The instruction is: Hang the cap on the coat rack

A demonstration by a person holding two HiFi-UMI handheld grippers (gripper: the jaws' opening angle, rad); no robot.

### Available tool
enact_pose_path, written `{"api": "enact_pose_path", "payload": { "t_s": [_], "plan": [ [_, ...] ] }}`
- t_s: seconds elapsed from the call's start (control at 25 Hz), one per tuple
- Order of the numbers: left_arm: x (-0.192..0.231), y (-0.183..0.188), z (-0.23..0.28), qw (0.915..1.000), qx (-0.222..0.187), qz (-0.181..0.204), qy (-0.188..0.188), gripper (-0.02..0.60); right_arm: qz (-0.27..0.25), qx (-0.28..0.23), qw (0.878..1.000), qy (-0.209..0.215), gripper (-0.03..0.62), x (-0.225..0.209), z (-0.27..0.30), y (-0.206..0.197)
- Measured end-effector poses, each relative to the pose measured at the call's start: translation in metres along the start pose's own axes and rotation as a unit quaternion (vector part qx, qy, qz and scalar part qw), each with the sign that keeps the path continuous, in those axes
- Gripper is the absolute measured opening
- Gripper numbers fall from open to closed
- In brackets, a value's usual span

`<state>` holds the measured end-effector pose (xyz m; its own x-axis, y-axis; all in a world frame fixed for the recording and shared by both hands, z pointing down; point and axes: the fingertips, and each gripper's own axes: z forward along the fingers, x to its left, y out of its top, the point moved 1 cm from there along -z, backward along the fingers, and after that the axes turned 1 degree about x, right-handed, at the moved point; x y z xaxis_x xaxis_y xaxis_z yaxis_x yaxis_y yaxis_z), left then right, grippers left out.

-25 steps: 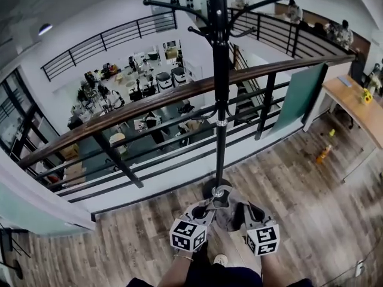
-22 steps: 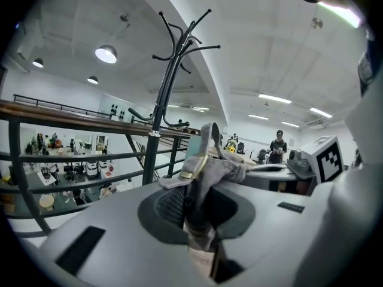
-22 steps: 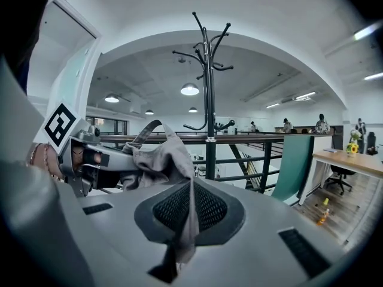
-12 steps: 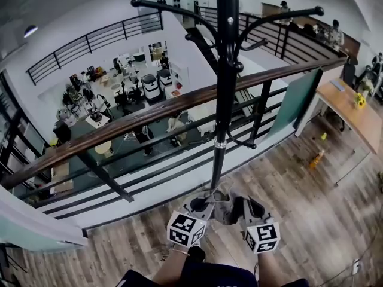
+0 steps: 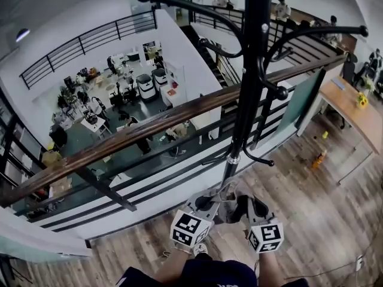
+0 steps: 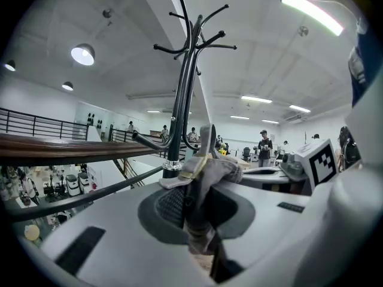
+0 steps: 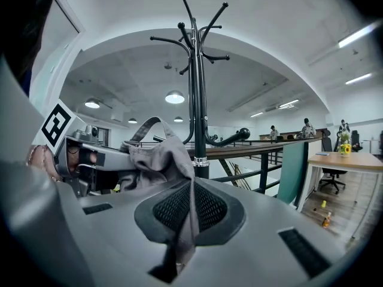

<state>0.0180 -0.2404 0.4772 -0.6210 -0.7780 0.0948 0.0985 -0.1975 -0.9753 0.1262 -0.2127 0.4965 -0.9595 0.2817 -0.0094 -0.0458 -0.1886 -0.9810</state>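
Note:
A black coat rack (image 5: 248,88) with curved hooks rises right in front of me. Low by its pole hangs a grey cap (image 5: 226,209), held between both grippers. My left gripper (image 5: 206,203) is shut on the cap's cloth and strap (image 6: 206,172). From the other side, my right gripper (image 5: 246,205) pinches a fold of the cap (image 7: 158,157). In the left gripper view the coat rack (image 6: 182,94) towers over the jaws. The coat rack (image 7: 196,88) does the same in the right gripper view, with its hooks far above the cap.
A wooden handrail on black railing (image 5: 137,130) runs just behind the rack, with a drop to a lower floor beyond it. A wooden desk (image 5: 353,103) stands at the right and an orange bottle (image 5: 319,159) sits on the plank floor. People stand far back.
The rack has grown larger and shifted right in the head view as I came closer. Both grippers keep hold of the cap, still low by the pole.

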Motion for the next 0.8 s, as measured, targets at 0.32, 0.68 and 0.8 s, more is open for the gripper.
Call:
{"api": "enact_pose_path", "payload": {
  "t_s": [0.32,0.68,0.8],
  "plan": [
    [0.042,0.019,-0.019,0.9986,-0.039,0.016,0.031,0.049,-0.004,-0.022,0.999,0.039,0.017,0.029,0.035,0.018],
    [0.090,0.024,-0.032,0.9955,-0.028,-0.019,0.088,0.049,-0.012,-0.010,0.994,0.110,0.016,0.058,0.071,0.034],
    [0.108,0.021,-0.031,0.9932,-0.017,-0.020,0.113,0.049,-0.014,-0.007,0.992,0.129,0.017,0.066,0.081,0.033]
  ]
}}
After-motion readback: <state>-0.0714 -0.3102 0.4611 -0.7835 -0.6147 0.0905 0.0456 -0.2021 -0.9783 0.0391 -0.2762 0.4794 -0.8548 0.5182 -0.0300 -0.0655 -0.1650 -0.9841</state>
